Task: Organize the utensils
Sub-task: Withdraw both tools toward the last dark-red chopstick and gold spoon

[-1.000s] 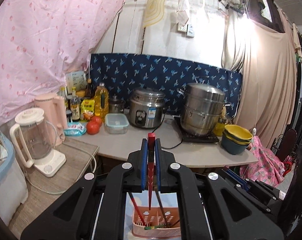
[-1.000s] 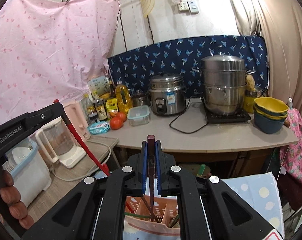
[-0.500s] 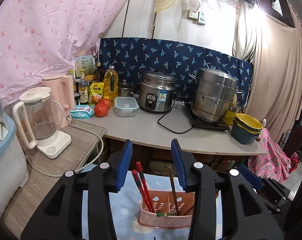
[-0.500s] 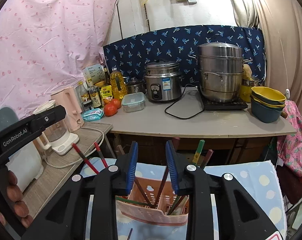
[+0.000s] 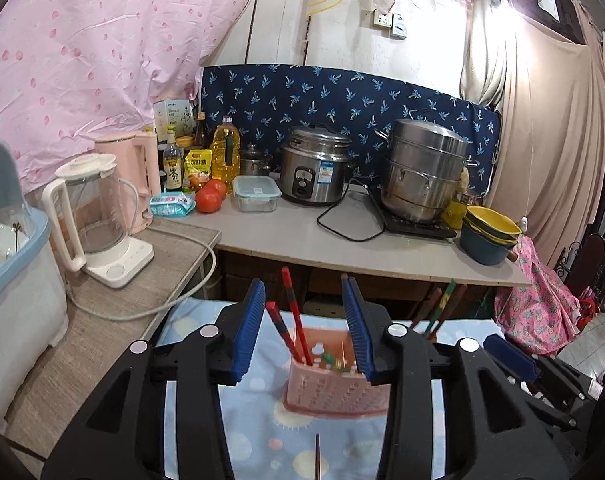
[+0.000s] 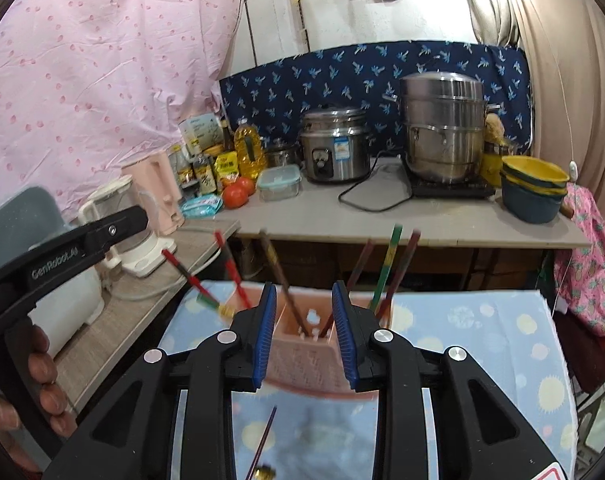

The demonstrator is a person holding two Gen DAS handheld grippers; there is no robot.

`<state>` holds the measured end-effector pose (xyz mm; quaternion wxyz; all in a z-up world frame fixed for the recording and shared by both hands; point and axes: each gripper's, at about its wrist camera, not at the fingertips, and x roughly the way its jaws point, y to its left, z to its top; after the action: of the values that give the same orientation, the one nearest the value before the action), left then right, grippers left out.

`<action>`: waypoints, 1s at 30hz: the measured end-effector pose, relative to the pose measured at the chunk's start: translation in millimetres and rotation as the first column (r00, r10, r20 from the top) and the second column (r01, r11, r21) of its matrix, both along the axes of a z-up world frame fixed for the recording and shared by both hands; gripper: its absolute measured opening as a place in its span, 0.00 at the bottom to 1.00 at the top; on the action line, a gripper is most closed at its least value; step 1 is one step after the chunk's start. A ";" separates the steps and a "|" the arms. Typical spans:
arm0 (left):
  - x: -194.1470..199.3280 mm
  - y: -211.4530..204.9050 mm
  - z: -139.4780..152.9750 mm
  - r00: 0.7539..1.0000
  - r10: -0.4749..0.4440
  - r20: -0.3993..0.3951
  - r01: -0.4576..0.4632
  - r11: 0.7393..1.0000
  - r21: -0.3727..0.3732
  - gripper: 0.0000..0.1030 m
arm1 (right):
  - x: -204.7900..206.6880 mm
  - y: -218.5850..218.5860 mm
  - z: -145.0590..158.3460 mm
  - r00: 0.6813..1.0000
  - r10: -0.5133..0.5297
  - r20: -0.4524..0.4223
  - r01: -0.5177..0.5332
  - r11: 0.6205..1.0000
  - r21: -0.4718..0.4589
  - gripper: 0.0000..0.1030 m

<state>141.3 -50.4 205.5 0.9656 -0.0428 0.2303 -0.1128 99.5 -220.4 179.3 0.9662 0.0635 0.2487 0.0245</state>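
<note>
Both our left gripper [image 5: 302, 322] and right gripper [image 6: 304, 328] have jaws spread and empty. The basket [image 5: 334, 390] stands ahead; one loose chopstick [image 6: 265, 438] lies nearer, seemingly lengthwise toward us, right gripper closest.

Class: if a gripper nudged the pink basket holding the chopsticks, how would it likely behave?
The pink basket looks thin, perforated plastic, so probably light and apt to slide on the cloth. Tall chopsticks leaning outward may make it tip.
</note>
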 end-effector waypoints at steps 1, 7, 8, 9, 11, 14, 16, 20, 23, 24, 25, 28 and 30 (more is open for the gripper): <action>-5.4 2.1 -4.0 1.000 0.002 -0.008 -0.002 1.000 -0.001 0.38 | -8.4 2.1 -7.4 1.000 0.004 -0.016 -0.004 1.000 0.001 0.28; -43.5 12.1 -39.7 0.998 0.000 -0.065 0.000 1.000 0.007 0.37 | -49.6 11.3 -50.8 0.994 0.021 -0.109 -0.019 1.000 0.025 0.28; -50.5 13.2 -48.5 0.996 -0.004 -0.086 0.004 1.000 0.007 0.37 | -55.8 12.5 -58.5 0.992 0.023 -0.125 -0.020 0.999 0.029 0.28; -56.0 14.0 -55.3 0.995 -0.005 -0.099 0.005 1.000 0.008 0.38 | -61.9 14.0 -67.2 0.989 0.025 -0.144 -0.020 0.999 0.031 0.28; -67.2 14.9 -71.2 0.991 -0.009 -0.132 0.011 1.000 0.015 0.37 | -72.4 17.5 -83.1 0.983 0.033 -0.178 -0.026 0.999 0.041 0.28; -84.7 14.9 -100.9 0.981 -0.015 -0.192 0.023 0.999 0.036 0.38 | -87.8 26.6 -109.6 0.970 0.051 -0.237 -0.044 0.998 0.038 0.28; -93.9 15.2 -121.2 0.971 -0.019 -0.237 0.031 0.999 0.044 0.38 | -96.1 32.7 -127.1 0.959 0.064 -0.277 -0.057 0.998 0.035 0.28; -112.1 10.3 -157.9 0.949 -0.039 -0.312 0.066 0.995 0.074 0.37 | -110.3 40.7 -152.2 0.942 0.070 -0.328 -0.069 0.998 0.015 0.28; -125.0 8.2 -183.5 0.927 -0.062 -0.370 0.096 0.992 0.076 0.38 | -119.0 42.3 -165.1 0.932 0.073 -0.355 -0.072 0.997 0.018 0.28; -128.7 7.6 -190.1 0.922 -0.066 -0.382 0.105 0.991 0.082 0.38 | -121.0 42.9 -168.6 0.929 0.073 -0.364 -0.072 0.997 0.016 0.28; -132.4 6.2 -197.2 0.916 -0.067 -0.396 0.110 0.990 0.087 0.38 | -122.5 43.6 -171.9 0.926 0.073 -0.371 -0.072 0.997 0.017 0.28; -141.1 6.9 -216.0 0.893 -0.084 -0.441 0.127 0.990 0.069 0.38 | -123.1 44.2 -178.7 0.919 0.074 -0.386 -0.074 0.997 0.015 0.28; -145.1 7.8 -223.9 0.885 -0.088 -0.457 0.133 0.989 0.066 0.38 | -123.9 44.3 -182.0 0.917 0.072 -0.392 -0.074 0.997 0.008 0.28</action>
<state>-3.8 -42.6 -18.4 0.8783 -0.0084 0.4561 -0.1434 -24.4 -176.1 -2.8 0.8955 0.0545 0.4392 0.0465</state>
